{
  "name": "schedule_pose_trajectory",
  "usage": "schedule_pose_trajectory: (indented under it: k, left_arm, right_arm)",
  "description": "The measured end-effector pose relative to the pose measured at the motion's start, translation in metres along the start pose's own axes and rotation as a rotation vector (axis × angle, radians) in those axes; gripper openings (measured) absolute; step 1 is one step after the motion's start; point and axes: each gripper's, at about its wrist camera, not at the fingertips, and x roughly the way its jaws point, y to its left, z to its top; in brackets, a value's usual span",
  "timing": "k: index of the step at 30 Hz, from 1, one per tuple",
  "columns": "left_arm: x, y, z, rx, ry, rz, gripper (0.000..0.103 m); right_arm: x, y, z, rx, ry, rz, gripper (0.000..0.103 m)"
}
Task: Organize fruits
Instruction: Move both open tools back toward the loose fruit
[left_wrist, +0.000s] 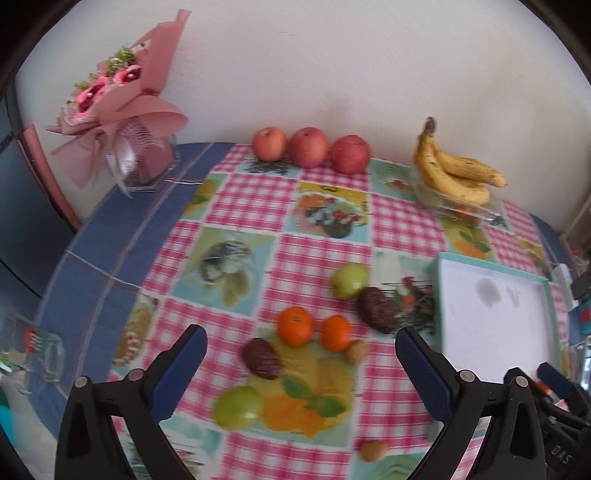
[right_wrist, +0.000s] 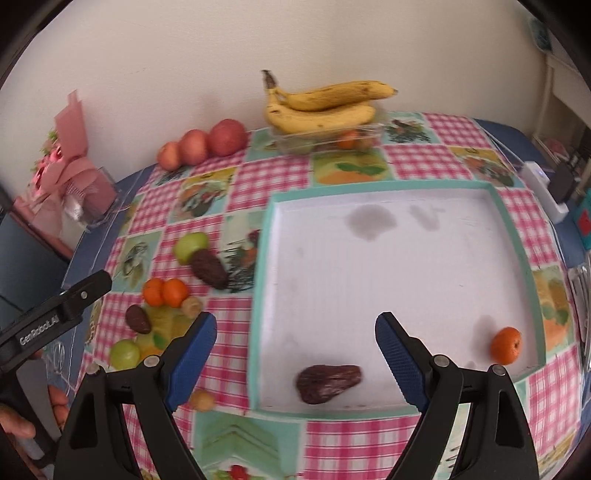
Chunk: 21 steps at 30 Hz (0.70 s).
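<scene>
White lettering reading "GenRobot.AI" is showing along the black plastic arm of the left gripper (right_wrist: 55, 314). Upside-down white letters, apparently "DAS", are appearing on the black plastic right gripper (left_wrist: 561, 448).

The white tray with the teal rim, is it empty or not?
Not empty. The white tray holds a dark brown avocado and a small orange.
</scene>
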Motion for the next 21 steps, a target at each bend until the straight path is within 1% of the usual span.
schedule_pose_trajectory:
  k: [2,6,8,11,13,15,17,20,21]
  left_arm:
    - [-0.002,0.012,0.001,-0.001,0.014,0.018,0.103]
    - [-0.010,0.031,0.004,0.000,0.026,-0.011,0.103]
    - [-0.016,0.038,0.005,0.011,0.014,-0.020,0.103]
    - [-0.024,0.043,0.006,0.043,-0.004,-0.008,0.103]
    - [-0.026,0.046,0.006,0.046,-0.004,-0.016,0.103]
    - [-0.020,0.049,0.005,0.043,0.018,-0.031,0.103]
    - [-0.008,0.050,0.001,0.049,0.065,-0.033,0.103]
    - [0.015,0.047,-0.007,0.062,0.147,-0.038,0.102]
    - [0.023,0.046,-0.010,0.063,0.175,-0.041,0.102]
  right_arm:
    - [0.002,0.014,-0.001,-0.034,0.008,0.009,0.088]
    - [0.003,0.037,-0.003,-0.069,0.012,0.038,0.088]
    - [0.003,0.048,-0.003,-0.088,0.019,0.051,0.088]
    - [0.002,0.059,-0.006,-0.122,0.026,0.072,0.088]
    - [0.001,0.067,-0.009,-0.141,0.033,0.079,0.088]
    - [0.003,0.073,-0.010,-0.150,0.046,0.089,0.087]
    - [0.007,0.076,-0.013,-0.155,0.066,0.104,0.087]
    - [0.019,0.080,-0.020,-0.163,0.129,0.108,0.086]
    - [0.025,0.082,-0.023,-0.166,0.156,0.102,0.080]
